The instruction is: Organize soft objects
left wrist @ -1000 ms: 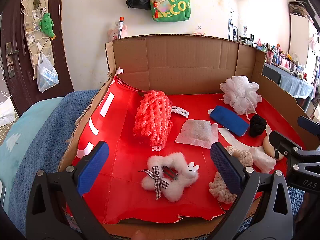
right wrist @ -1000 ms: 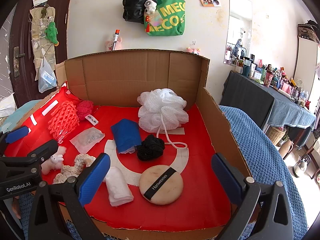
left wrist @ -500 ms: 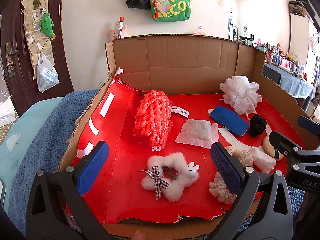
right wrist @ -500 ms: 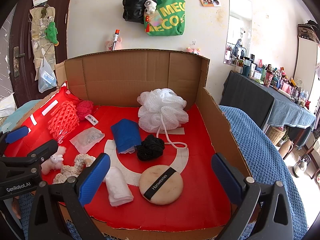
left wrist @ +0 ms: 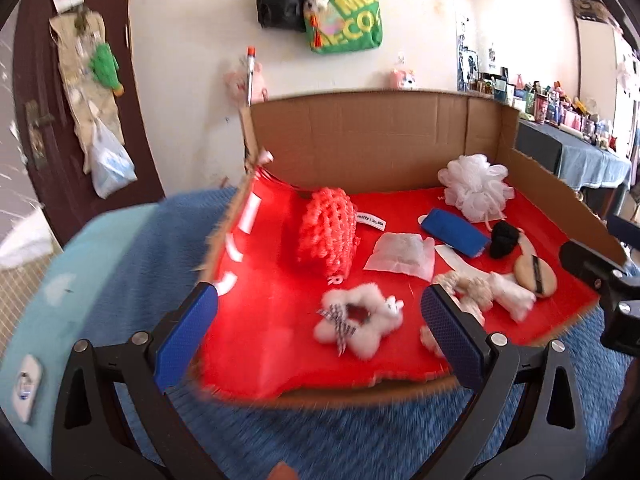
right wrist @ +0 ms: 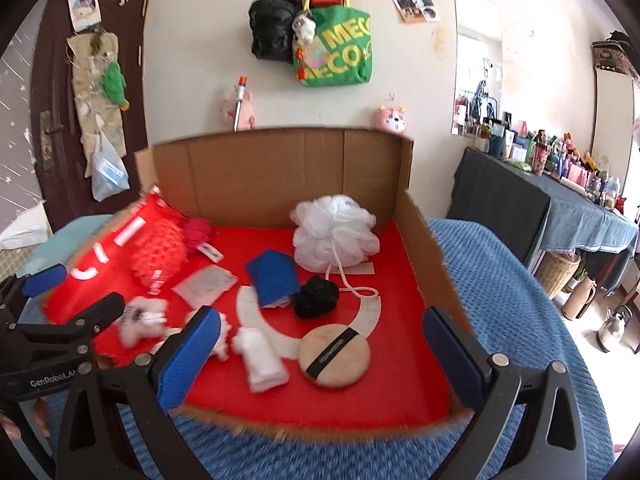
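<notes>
Left wrist view is pretty blurry, but the cardboard tray (left wrist: 360,136) with its red floor sits on a blue blanket (left wrist: 320,440). Around it: green tote (right wrist: 334,54) on the wall at 12 o'clock, cluttered dresser (right wrist: 560,200) at 3. Inside, the orange knit thing (left wrist: 326,236) is at 11 o'clock from the fluffy white star toy (left wrist: 358,326); white loofah (right wrist: 334,238) is at the back, powder puff (right wrist: 335,356) up front. Left gripper (left wrist: 316,340) and right gripper (right wrist: 316,354) both gape wide, holding nothing, hovering at the tray's near edge.
</notes>
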A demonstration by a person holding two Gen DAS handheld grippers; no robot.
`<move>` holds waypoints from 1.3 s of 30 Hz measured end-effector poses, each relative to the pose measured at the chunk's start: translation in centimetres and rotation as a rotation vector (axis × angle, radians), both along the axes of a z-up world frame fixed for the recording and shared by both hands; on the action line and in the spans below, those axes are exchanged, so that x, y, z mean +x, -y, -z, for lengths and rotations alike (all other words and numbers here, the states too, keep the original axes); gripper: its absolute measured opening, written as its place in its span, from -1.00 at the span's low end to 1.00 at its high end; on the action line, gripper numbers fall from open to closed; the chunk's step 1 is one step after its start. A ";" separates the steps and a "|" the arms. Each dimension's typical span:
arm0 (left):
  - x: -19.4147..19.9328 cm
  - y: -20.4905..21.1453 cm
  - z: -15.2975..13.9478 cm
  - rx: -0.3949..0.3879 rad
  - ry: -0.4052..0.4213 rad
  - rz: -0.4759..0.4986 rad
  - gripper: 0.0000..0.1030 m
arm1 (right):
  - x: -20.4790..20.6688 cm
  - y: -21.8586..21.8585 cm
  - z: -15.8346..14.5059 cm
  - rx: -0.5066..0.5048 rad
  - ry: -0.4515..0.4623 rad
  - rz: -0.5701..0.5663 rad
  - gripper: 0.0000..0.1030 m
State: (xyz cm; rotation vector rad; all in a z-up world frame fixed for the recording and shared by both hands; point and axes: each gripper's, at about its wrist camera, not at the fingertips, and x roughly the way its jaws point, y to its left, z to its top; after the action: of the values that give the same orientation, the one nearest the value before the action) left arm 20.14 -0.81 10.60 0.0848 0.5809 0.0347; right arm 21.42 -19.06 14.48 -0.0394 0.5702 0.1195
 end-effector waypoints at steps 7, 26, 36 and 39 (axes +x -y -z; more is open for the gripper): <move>-5.3 -1.1 -0.9 -0.059 -0.050 -0.003 1.00 | -5.6 -0.3 -1.5 -0.017 -0.001 -0.006 1.00; -6.3 0.2 6.2 -0.064 -0.340 -0.017 1.00 | -6.8 0.8 6.8 -0.033 -0.365 0.081 1.00; -6.3 0.9 6.0 -0.030 -0.328 -0.028 1.00 | -7.2 0.4 7.0 -0.047 -0.376 0.086 1.00; -6.4 0.8 6.0 -0.036 -0.325 -0.023 1.00 | -7.2 0.5 7.0 -0.048 -0.370 0.086 1.00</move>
State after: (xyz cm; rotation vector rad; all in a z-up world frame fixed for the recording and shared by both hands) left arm 13.77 -1.58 4.56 0.0489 0.9074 0.0331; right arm 14.20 -19.55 7.50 -0.0392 0.9436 0.0286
